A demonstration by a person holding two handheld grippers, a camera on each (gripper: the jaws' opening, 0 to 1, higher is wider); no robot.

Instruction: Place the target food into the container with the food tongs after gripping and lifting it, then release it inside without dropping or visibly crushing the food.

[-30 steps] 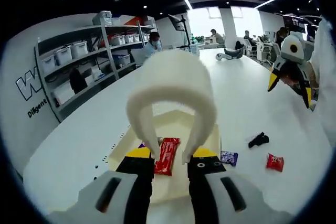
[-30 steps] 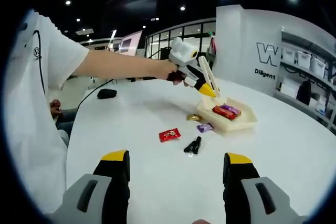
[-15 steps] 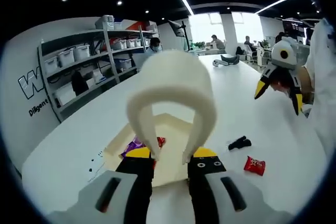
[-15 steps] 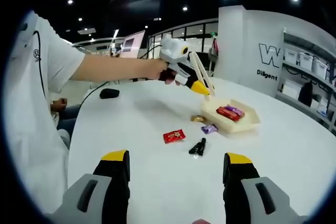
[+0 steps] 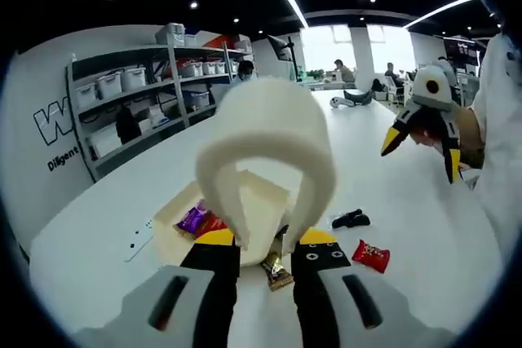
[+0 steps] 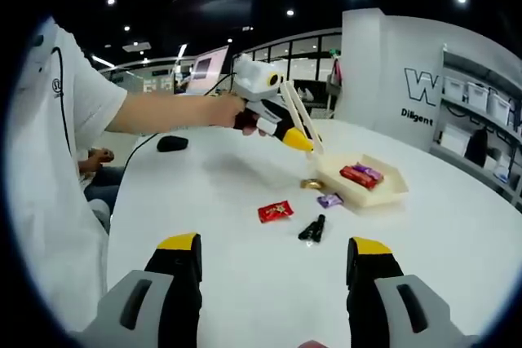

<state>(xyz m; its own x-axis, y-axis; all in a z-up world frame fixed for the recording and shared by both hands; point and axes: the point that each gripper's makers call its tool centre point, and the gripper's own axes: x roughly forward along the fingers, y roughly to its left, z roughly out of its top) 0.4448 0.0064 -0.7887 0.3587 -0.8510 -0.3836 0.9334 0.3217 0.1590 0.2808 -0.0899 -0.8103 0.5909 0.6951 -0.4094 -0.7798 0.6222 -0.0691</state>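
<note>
**Lining up the tongs on the next wrapped sweet**

The white table (image 6: 245, 283) is carrying everything; the cream container (image 6: 371, 189) is lying ahead of the left gripper (image 5: 265, 252), just beyond the tong tips, and well ahead and to the right of the right gripper (image 6: 277, 270).

The left gripper is pinching the white food tongs (image 5: 265, 152) by their arms; the tong tips are standing apart with nothing between them. The right gripper is hanging idle above the table, jaws spread wide and gripping nothing.

A red bar (image 6: 356, 175) and a purple sweet (image 6: 369, 171) are already lying inside the container. The gold-wrapped sweet (image 5: 276, 269) is lying directly below the tong tips, between the left gripper's jaws in the left gripper view, just outside the container wall. Another purple sweet (image 6: 329, 200), a red packet (image 6: 275, 212) and a small black object (image 6: 311, 229) are lying further toward the right gripper.

Judged procedure: the gold-wrapped sweet is probably the next target. Straddle it with both tips. Close only until the wrapper is gripped. Lift clear of the wall. Open the tongs low inside the container.
</note>
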